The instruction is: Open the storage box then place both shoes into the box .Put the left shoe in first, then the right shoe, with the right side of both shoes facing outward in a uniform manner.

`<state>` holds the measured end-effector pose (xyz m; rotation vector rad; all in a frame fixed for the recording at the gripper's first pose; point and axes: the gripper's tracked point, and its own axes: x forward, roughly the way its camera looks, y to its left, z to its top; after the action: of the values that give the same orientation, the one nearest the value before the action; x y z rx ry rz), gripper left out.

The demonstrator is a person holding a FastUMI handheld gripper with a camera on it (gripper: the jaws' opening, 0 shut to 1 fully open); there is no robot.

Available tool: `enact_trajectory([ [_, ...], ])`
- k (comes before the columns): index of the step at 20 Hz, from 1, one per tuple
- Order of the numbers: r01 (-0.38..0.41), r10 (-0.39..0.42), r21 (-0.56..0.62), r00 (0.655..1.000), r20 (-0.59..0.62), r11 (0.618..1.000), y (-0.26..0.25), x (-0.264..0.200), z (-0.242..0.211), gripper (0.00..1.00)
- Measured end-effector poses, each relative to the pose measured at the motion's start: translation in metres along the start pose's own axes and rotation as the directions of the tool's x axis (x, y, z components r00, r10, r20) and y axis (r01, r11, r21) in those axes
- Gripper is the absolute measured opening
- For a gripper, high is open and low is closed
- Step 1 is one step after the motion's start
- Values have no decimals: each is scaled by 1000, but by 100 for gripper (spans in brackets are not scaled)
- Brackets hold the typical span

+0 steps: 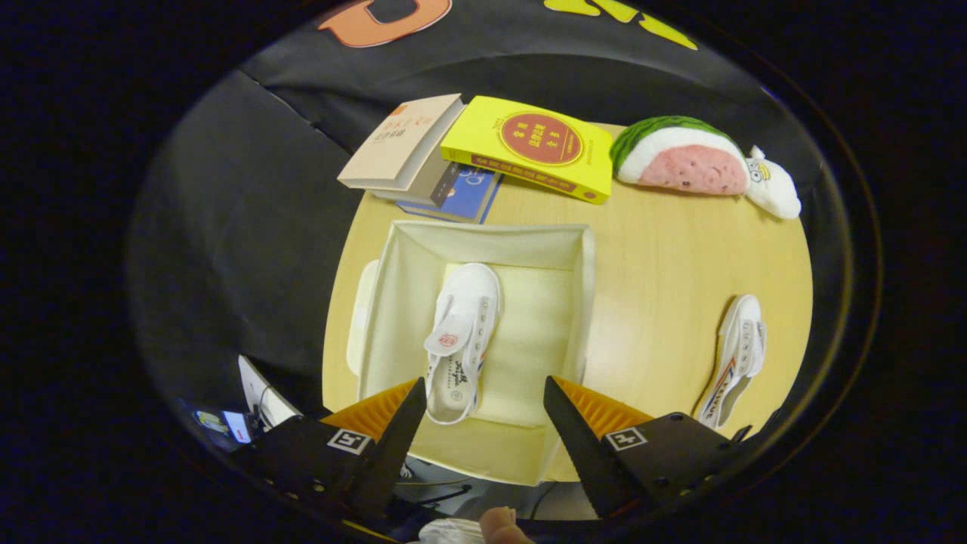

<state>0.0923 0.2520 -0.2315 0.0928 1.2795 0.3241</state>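
Observation:
A cream storage box (574,302) stands open on the round wooden table (665,264), its lid (361,317) lying against its left side. One white canvas shoe (462,332) lies inside the box towards its left half, heel nearest me. The second white shoe (736,359) lies on its side on the table, to the right of the box. My gripper (483,393) hovers above the near end of the box, open, with nothing between its fingers (404,423). The heel of the boxed shoe shows just beside the left finger.
Beyond the box, at the table's far edge, lie a stack of books (423,151) and a yellow book (532,147). A watermelon-slice plush toy (687,159) lies at the far right. A fingertip (500,523) shows below the gripper. Small items (249,400) sit off the table's left.

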Motion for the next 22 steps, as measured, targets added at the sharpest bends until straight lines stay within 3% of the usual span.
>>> enact_trajectory([
  [5, -20, 20, 19, 1000, 0, 1000, -73, -30, -18, 96],
  [9, 9, -9, 73, 1000, 2, 997, -152, -42, -25, 96],
  [13, 113, -114, 98, 993, 1, 989, -243, -35, -33, 96],
  [18, 263, -262, 18, 964, -43, 965, -335, -16, -55, 97],
  [22, 300, -298, -4, 947, -123, 954, -374, 11, -80, 97],
])
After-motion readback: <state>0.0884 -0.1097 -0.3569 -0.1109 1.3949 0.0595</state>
